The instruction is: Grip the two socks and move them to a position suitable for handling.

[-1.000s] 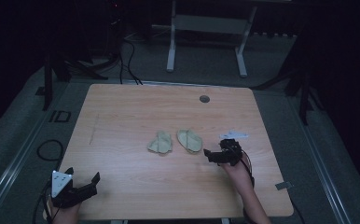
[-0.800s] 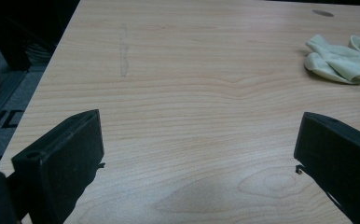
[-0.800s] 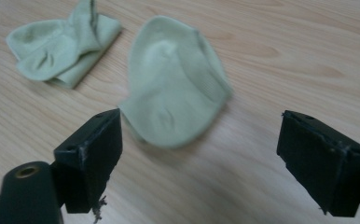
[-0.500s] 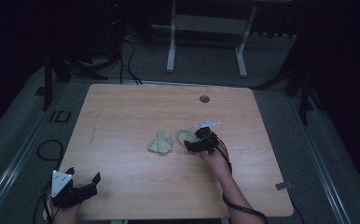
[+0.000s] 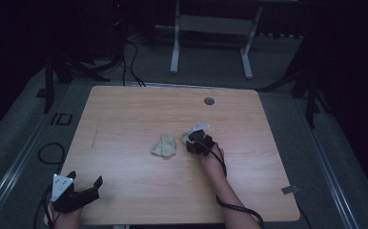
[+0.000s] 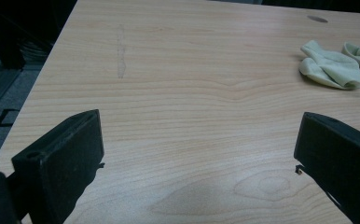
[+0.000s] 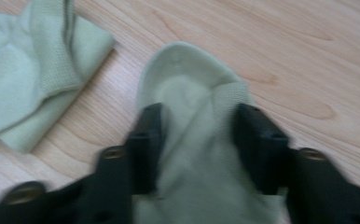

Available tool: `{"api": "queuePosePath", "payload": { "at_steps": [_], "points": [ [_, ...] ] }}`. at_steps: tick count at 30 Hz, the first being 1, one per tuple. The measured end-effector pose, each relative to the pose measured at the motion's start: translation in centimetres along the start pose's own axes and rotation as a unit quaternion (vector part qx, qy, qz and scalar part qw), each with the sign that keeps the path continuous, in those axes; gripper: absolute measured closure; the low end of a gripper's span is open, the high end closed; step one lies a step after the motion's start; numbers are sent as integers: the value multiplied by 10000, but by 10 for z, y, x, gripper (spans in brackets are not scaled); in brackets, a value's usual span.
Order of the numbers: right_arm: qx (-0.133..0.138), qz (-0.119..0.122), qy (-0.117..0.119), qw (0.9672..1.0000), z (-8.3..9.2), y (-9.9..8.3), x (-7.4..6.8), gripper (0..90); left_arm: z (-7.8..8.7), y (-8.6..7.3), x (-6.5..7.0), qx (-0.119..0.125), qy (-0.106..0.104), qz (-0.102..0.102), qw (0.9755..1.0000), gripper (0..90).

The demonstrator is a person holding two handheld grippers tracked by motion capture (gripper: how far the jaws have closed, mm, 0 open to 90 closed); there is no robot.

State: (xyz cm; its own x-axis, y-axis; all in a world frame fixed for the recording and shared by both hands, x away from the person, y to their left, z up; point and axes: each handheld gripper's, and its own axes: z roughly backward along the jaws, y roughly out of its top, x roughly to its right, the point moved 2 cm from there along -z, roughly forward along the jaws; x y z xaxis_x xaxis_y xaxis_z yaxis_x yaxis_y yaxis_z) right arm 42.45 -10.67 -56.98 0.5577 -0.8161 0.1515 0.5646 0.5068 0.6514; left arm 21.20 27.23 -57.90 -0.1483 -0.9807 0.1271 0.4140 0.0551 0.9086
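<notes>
My right gripper [image 7: 197, 140] sits at the centre of the high view, jaws part-closed around the right sock [image 7: 192, 98], cloth bunched between them; whether it is fully pinched I cannot tell. The left sock [image 5: 164, 145] lies just beside it, untouched. My left gripper [image 5: 84, 190] waits wide open and empty at lower left. I judge the work barely begun: nothing lifted, paired or folded yet.

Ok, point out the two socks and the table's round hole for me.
Left sock [image 5: 164, 145], high view, middle of the crumpled fabric.
Right sock [image 7: 187, 88], right gripper view, rounded end ahead of the jaws.
Hole [image 5: 209, 101], high view, centre of the grey disc in the table top.
</notes>
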Motion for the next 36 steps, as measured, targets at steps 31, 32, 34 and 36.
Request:
{"api": "queuePosePath", "payload": {
  "at_steps": [31, 32, 34, 36],
  "points": [
    [521, 815, 588, 9936, 92, -7, 5, 817, -4, 2, 4, 1, -51, -26, 10000, 16],
    [545, 870, 599, 9929, 97, -9, 3, 817, -4, 2, 4, 9, -45, -20, 10000, 16],
    [623, 951, 663, 9913, 107, -12, -1, 817, -3, 3, 4, 17, -38, -17, 10000, 16],
    [657, 1020, 691, 9902, 114, -15, -4, 817, -2, 3, 4, 19, -36, -15, 10000, 15]
  ]
}}
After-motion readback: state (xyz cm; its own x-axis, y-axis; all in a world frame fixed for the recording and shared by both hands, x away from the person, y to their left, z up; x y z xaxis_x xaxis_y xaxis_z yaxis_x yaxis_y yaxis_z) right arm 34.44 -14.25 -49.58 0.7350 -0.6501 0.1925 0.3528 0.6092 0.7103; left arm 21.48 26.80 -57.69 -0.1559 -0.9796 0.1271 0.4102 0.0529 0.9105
